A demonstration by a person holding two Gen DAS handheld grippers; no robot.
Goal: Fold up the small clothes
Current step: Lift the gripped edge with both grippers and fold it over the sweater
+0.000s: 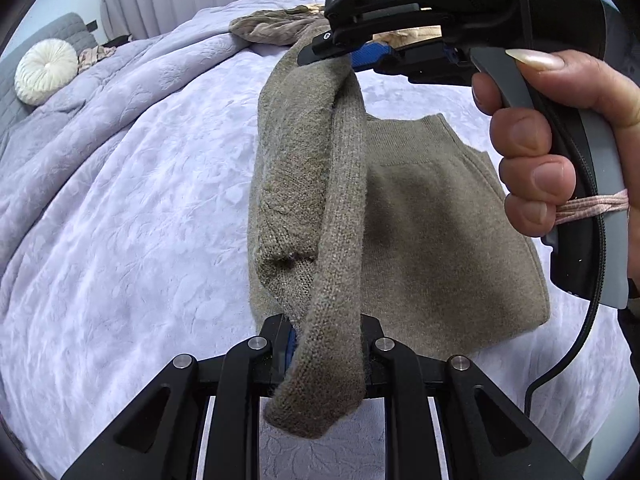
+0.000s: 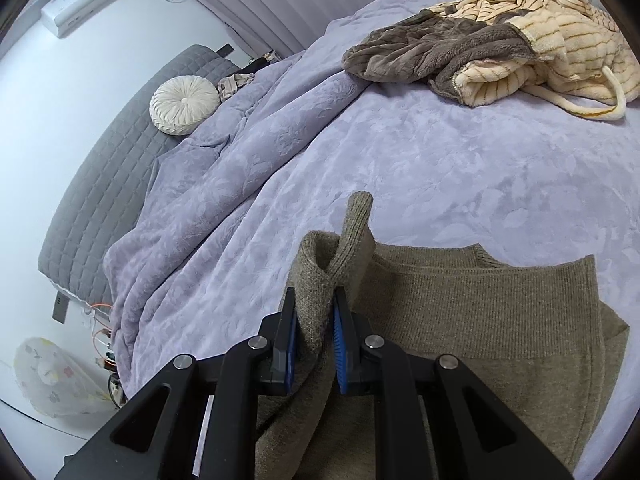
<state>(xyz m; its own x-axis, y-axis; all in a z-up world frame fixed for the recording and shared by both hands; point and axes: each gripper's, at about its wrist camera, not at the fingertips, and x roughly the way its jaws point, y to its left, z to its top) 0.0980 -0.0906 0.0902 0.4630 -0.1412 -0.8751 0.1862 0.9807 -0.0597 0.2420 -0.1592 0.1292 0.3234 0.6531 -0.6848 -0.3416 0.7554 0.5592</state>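
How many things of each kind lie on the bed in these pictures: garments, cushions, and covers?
Garments: 3, the taupe knit sweater, the brown fleece garment, the cream striped fleece garment
Round cushions: 1, the white cushion
Covers: 1, the lilac blanket
Total: 5

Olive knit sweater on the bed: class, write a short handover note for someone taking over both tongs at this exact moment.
Left tongs: shut on a bunched edge of the olive knit sweater, near its lower end.
Right tongs: shut on the same edge, further along, near the ribbed neckline.
Where things are: the sweater's body lies flat on the lilac bedspread; the gripped side is lifted off it. A fleece pile waits at the far side of the bed.
Done: both grips taken, one side raised.
Left: probably lay that side across the body, finish folding, then the pile.
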